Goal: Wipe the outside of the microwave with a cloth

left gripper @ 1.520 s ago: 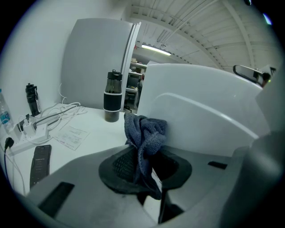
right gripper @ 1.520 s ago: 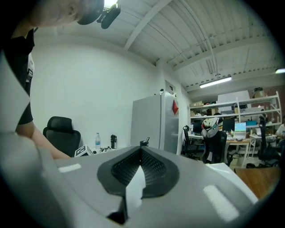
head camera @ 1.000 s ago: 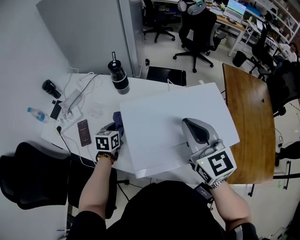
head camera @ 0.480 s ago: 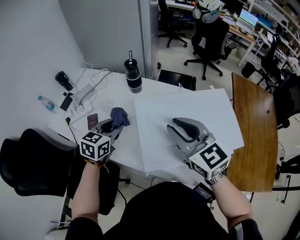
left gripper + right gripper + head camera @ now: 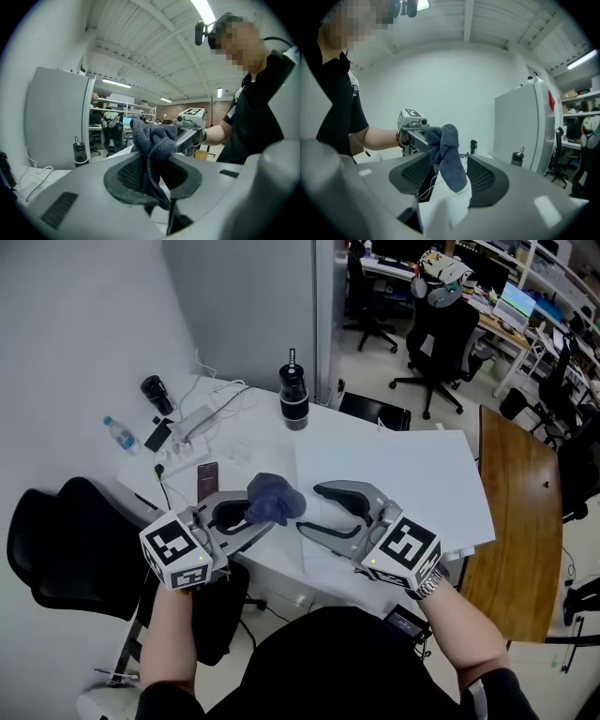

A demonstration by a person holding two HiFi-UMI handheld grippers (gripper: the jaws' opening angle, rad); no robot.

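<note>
Keep your left hand-held gripper (image 5: 258,517) clamped on the bunched dark-blue knitted cloth (image 5: 274,500), which hangs untouched between your right hand-held gripper's (image 5: 309,508) jaws, just been opening, and close them squarely before wiping the white box-shaped microwave (image 5: 398,474) beneath.

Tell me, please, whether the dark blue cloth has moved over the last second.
Yes. Clamped in the left gripper, the cloth has risen from low beside the microwave's left side to over its front left corner.
</note>
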